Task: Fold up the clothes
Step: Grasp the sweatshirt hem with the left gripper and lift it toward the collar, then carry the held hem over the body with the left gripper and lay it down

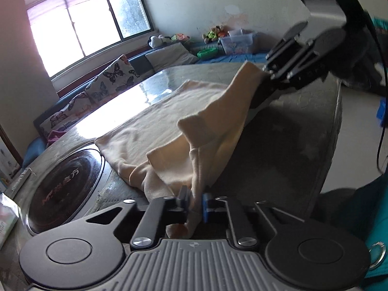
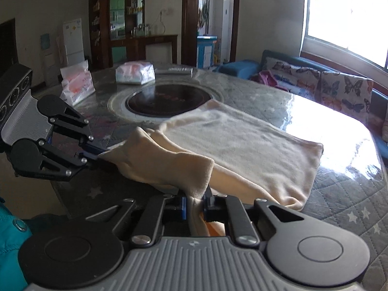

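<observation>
A cream garment (image 1: 155, 126) lies on the round table, its near edge lifted and stretched between both grippers. My left gripper (image 1: 196, 202) is shut on one corner of it; it also shows in the right wrist view (image 2: 97, 156) at the left, pinching the cloth. My right gripper (image 2: 195, 205) is shut on the other corner; it shows in the left wrist view (image 1: 265, 71) at the upper right. The rest of the garment (image 2: 242, 140) lies flat on the table toward the window.
A black round hotplate (image 2: 167, 101) is set in the middle of the table (image 2: 254, 92). Tissue packs (image 2: 134, 72) and a plastic bag (image 2: 77, 82) lie at the far side. A sofa with butterfly cushions (image 2: 339, 89) stands under the window.
</observation>
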Available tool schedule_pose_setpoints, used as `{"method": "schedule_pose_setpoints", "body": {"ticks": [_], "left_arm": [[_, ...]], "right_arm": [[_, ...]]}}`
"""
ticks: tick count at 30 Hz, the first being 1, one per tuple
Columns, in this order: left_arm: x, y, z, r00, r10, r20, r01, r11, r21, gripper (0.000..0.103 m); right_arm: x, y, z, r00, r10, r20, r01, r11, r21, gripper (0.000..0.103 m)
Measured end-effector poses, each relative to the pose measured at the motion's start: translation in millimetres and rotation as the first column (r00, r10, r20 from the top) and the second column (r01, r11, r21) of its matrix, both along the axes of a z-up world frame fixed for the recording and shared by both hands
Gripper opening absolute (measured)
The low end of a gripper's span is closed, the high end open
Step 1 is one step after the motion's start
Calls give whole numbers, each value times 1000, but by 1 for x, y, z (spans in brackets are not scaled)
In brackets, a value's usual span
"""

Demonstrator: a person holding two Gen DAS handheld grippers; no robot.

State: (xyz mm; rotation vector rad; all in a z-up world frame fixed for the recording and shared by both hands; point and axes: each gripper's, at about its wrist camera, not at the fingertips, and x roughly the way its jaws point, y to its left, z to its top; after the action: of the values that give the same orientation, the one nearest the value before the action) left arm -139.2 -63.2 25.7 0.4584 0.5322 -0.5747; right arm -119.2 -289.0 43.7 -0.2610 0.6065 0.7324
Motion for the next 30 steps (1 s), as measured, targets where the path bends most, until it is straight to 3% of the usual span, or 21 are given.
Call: {"method": "schedule_pose_setpoints", "body": {"ticks": [6, 14, 22, 30], "left_arm": [[-22, 12, 32, 999, -27, 19, 28, 998, -62, 8], [-58, 27, 68, 999, -47, -11, 46, 990, -136, 8], [-6, 30, 70, 999, -13, -38, 7, 985, -174, 8], [106, 29, 62, 997, 40, -63, -49, 989, -142, 8]], "right_arm": [[-27, -9, 25, 998, 33, 51, -34, 999, 29, 10], [-65, -21, 60, 992, 123, 5, -123, 992, 36, 10], [-33, -20, 63, 996, 81, -30, -79, 995, 59, 9], [55, -20, 53, 997, -30, -72, 33, 999, 38, 9]]}}
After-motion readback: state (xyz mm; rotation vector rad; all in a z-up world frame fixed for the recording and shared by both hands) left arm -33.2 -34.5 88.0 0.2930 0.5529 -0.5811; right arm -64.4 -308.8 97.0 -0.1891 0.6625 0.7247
